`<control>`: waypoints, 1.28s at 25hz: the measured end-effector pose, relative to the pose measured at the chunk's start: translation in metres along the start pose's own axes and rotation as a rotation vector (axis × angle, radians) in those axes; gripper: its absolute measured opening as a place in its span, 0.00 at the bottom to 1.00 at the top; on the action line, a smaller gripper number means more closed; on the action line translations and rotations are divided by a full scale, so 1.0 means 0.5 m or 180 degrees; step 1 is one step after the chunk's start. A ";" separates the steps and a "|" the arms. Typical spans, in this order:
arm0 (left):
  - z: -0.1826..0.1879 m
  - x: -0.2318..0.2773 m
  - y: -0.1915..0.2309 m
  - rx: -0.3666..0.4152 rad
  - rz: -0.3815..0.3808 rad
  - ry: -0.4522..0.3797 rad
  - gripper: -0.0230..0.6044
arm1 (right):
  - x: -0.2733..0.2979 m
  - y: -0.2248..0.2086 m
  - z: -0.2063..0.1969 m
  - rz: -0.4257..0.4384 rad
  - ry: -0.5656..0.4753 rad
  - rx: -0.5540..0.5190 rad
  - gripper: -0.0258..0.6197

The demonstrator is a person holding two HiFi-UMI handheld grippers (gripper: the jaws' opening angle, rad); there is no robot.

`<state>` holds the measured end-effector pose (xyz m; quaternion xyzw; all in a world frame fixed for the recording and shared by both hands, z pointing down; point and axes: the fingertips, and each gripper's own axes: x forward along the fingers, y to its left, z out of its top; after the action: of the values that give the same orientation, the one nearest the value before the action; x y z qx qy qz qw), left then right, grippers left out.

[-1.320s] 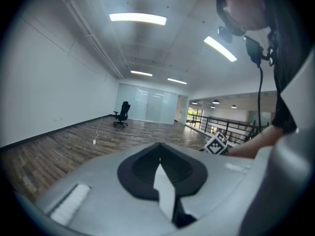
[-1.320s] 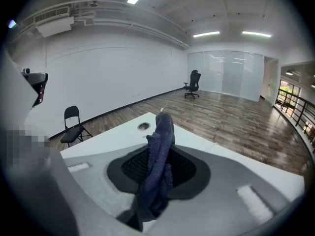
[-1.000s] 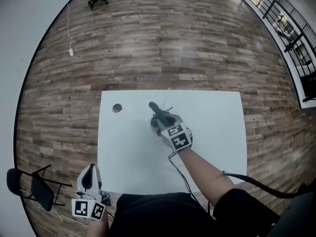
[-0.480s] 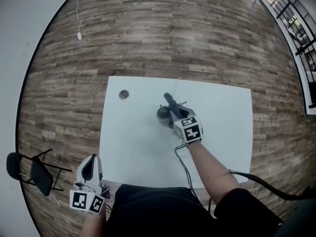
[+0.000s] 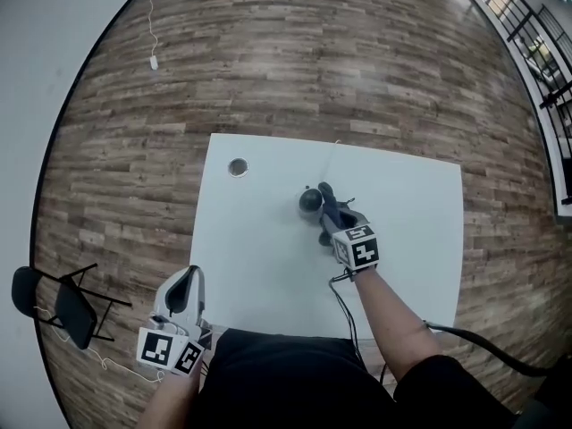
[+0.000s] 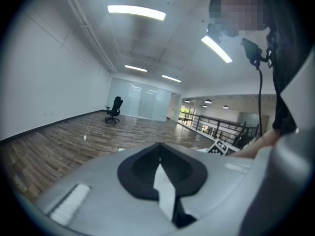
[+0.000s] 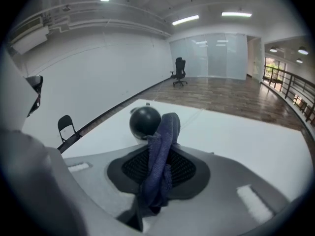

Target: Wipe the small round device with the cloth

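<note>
The small round device (image 5: 309, 200) is a dark ball on a pale base, standing near the middle of the white table (image 5: 259, 239). My right gripper (image 5: 331, 213) is just right of it, shut on a blue-grey cloth (image 5: 324, 191). In the right gripper view the cloth (image 7: 161, 156) sticks out past the jaws and its tip lies against the right side of the device (image 7: 144, 122). Off the table's near left corner, my left gripper (image 5: 184, 284) is held with its jaws together and nothing in them (image 6: 160, 154).
A small round metal-rimmed hole (image 5: 238, 167) is set in the table's far left part. A thin cable (image 5: 332, 155) runs from the device to the far edge. A black chair (image 5: 54, 315) stands on the wooden floor at left.
My right gripper has drawn back toward me and to the right with the cloth, lower than before. The device, earlier under the gripper, now shows at the cloth's left. The left gripper has barely moved.
</note>
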<state>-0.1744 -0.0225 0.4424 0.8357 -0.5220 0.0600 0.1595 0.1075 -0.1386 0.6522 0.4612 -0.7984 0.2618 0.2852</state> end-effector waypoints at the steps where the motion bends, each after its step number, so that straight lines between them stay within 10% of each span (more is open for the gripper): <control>1: 0.003 0.010 -0.006 -0.0003 -0.0066 -0.0041 0.04 | -0.021 -0.009 0.022 -0.0075 -0.0133 -0.0054 0.18; 13: -0.002 0.052 -0.006 -0.0068 -0.0480 -0.0199 0.04 | -0.091 -0.001 0.167 -0.0436 -0.0519 -0.0553 0.18; 32: -0.060 0.017 0.068 -0.0274 -0.0411 -0.0049 0.04 | -0.004 0.087 0.145 -0.0386 -0.0038 -0.0931 0.18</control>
<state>-0.1986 -0.0338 0.4800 0.8604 -0.4704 0.0207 0.1948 0.0543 -0.1678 0.5932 0.4637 -0.8003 0.1222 0.3599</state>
